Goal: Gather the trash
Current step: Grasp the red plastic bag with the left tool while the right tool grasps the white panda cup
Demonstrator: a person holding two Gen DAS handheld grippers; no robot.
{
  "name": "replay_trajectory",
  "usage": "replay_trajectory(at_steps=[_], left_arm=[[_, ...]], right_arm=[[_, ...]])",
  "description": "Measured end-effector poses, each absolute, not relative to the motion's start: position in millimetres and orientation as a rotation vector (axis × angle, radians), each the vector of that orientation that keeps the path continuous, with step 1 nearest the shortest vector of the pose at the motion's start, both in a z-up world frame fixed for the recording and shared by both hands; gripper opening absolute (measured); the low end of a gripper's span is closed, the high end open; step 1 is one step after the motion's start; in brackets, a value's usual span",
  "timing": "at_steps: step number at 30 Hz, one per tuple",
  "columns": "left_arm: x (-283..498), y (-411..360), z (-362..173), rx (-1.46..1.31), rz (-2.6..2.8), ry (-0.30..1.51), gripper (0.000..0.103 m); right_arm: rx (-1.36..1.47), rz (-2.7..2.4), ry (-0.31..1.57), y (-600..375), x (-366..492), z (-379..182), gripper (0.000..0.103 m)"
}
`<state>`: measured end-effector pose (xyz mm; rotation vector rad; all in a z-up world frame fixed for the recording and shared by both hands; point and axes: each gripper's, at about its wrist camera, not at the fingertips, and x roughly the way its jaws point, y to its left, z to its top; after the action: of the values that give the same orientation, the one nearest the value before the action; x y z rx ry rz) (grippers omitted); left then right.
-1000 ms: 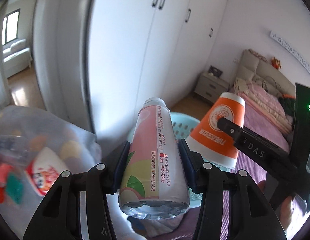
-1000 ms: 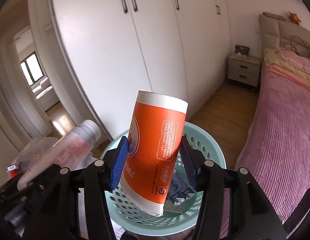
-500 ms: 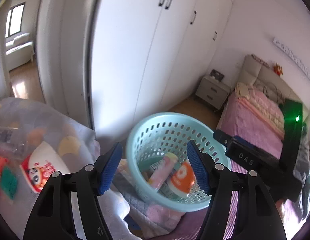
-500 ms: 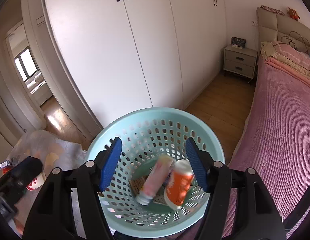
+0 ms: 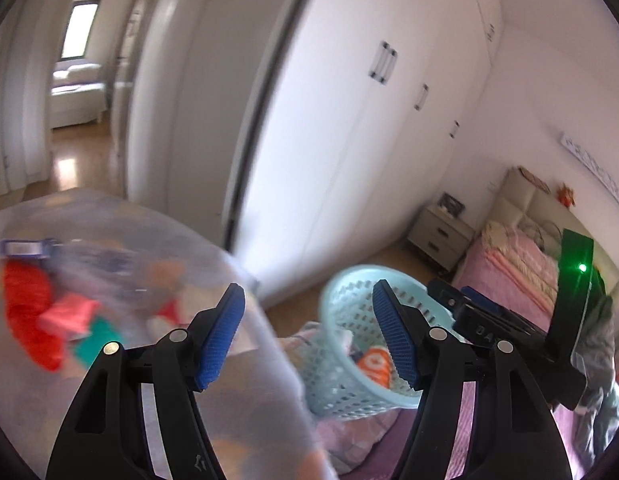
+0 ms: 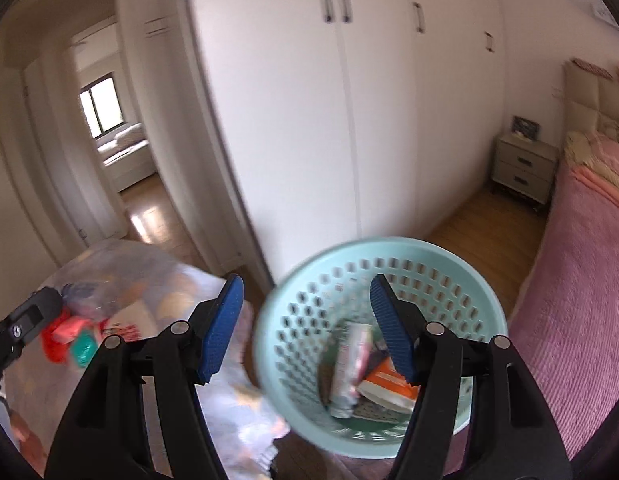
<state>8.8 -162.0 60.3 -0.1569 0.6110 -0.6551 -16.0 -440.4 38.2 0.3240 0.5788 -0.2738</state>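
Observation:
A light blue perforated basket [image 6: 481, 280] stands on the bed edge; it also shows in the left wrist view [image 5: 337, 384]. Inside lie a pink bottle [image 6: 349, 364] and an orange paper cup [image 6: 385, 380]; the cup also shows in the left wrist view [image 5: 371, 364]. My right gripper [image 6: 307, 328] is open and empty above the basket's left rim. My left gripper [image 5: 309, 334] is open and empty, left of the basket. A clear plastic bag [image 5: 69, 304] holding red, pink and green trash lies to the left; it also shows in the right wrist view [image 6: 121, 308].
White wardrobe doors [image 6: 349, 120] rise behind the basket. A pink bed [image 6: 569, 300] runs along the right, with a nightstand [image 6: 523, 168] at the back. A doorway [image 5: 77, 88] opens at the left. The right gripper's body [image 5: 509, 332] shows at the right of the left wrist view.
Both grippers opened and dropped the pink bottle and orange cup into the basket. Since then both have swung left, toward the plastic bag.

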Motion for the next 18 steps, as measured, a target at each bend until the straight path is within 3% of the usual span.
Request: replay_trajectory(at_steps=[6,11,18], left_arm=[[18,-85,65,-0.23,-0.481,0.59,0.066],[33,-28,61,-0.285,-0.319,0.594,0.082],[81,36,27,-0.365,-0.165,0.722,0.082]], right_arm=[[0.27,-0.157,0.573,-393,-3,48,0.062],[0.224,-0.069,0.593,-350,12,49,0.062],[0.167,0.032,0.637,-304,37,39,0.063]])
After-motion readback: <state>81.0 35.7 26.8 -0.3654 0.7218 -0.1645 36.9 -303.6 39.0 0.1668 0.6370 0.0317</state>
